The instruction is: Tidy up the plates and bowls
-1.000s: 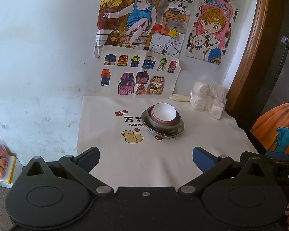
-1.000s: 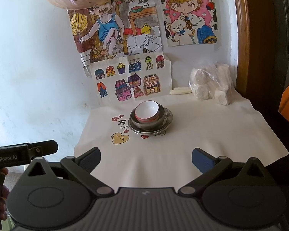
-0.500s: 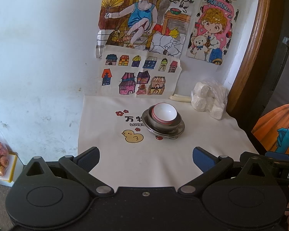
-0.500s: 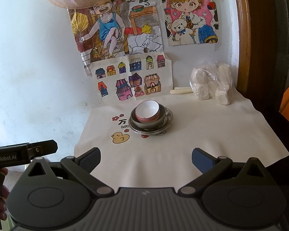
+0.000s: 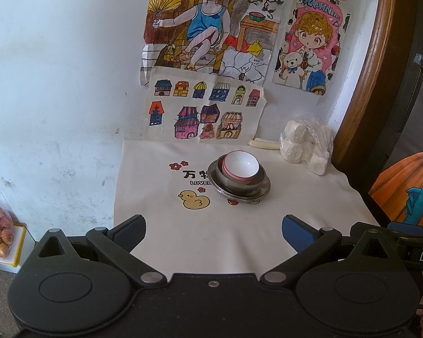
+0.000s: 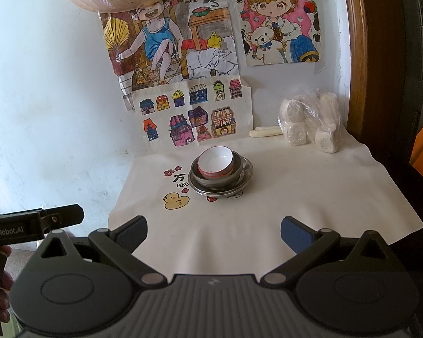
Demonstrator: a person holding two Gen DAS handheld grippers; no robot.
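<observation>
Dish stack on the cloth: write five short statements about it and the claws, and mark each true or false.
1. The white bowl with the red rim sits inside the grey metal bowl. True.
2. The grey metal bowl rests on the metal plate. True.
3. The left claw is shut on the white bowl. False: it is open, holds nothing, and is well short of the stack.
4. The right claw is open and holds nothing. True.
5. The bag of white rolls lies on the printed yellow duck. False: the bag lies at the far right of the cloth by the wall, and the duck is left of the stack.
</observation>
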